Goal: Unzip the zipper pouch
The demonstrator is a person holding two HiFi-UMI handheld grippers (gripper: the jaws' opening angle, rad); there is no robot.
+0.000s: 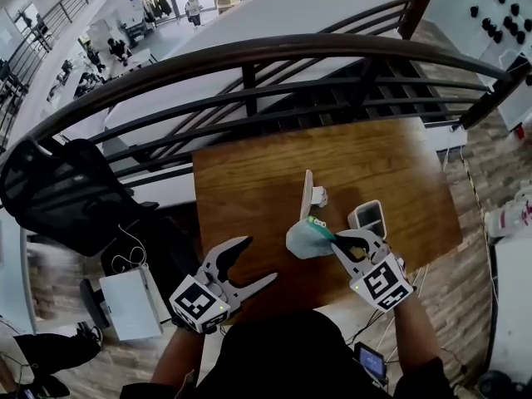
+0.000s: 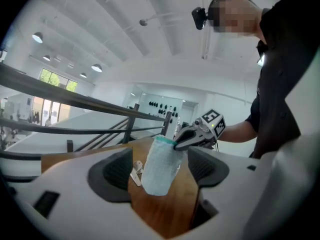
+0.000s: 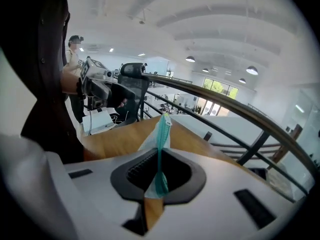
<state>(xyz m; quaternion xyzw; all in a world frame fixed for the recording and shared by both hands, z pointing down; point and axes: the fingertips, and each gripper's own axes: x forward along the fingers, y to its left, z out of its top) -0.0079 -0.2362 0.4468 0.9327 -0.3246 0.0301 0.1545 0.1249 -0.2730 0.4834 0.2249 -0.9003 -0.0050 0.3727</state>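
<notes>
A pale mesh zipper pouch (image 1: 303, 241) with a teal zipper edge is held up near the front edge of the wooden table (image 1: 249, 181). My right gripper (image 1: 326, 235) is shut on the pouch's teal zipper end. In the right gripper view the teal band (image 3: 161, 134) runs upright, pinched in my right gripper (image 3: 160, 164). My left gripper (image 1: 259, 260) stands open to the pouch's left, apart from it. Seen from the left gripper view, the pouch (image 2: 159, 166) hangs ahead of my open left gripper (image 2: 160, 173), with the right gripper (image 2: 186, 140) clamped on its top.
A white upright stand (image 1: 309, 196) and a small white-and-grey box (image 1: 368, 219) sit on the table behind the pouch. A black railing (image 1: 249, 52) curves past the table's far side. At the left are a black chair (image 1: 62, 189) and a white box (image 1: 129, 302) on the floor.
</notes>
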